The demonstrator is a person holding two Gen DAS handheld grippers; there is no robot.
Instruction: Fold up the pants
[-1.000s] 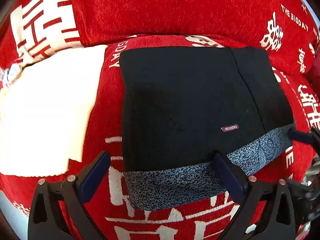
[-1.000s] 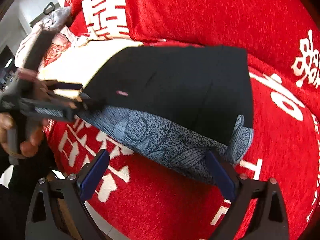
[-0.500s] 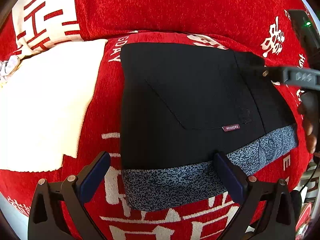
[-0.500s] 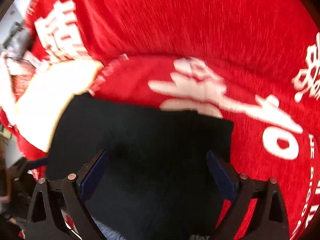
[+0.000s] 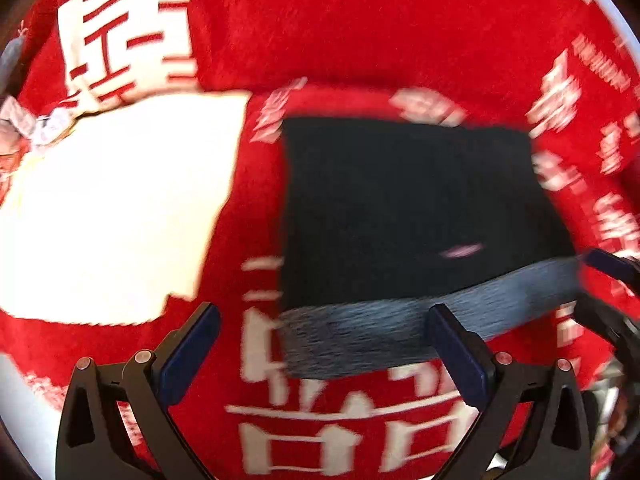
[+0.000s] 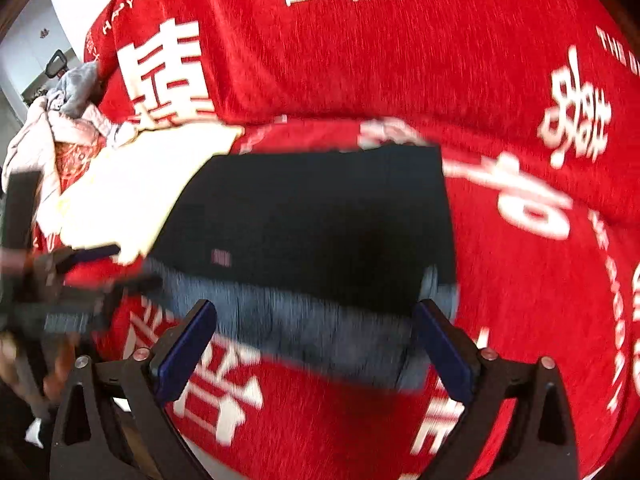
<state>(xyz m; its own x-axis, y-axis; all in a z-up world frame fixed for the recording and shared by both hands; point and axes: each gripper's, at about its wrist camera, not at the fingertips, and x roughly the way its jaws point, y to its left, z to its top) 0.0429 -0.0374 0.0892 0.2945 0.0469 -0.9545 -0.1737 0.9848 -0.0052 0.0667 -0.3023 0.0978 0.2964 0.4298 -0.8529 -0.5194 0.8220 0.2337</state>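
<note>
Black folded pants (image 5: 412, 208) on red sofa cover (image 5: 360, 32)

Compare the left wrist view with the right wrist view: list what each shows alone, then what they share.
Left wrist only: the right gripper entering at the right edge, by the pants' patterned band; its jaws are too cut off to judge.

Right wrist only: the left gripper at left, a hand holding it, a pile of clothes, and a pale wall.

Both: the folded black pants with their small label, the cream cloth, the red cover, and each view's own jaws open.
</note>
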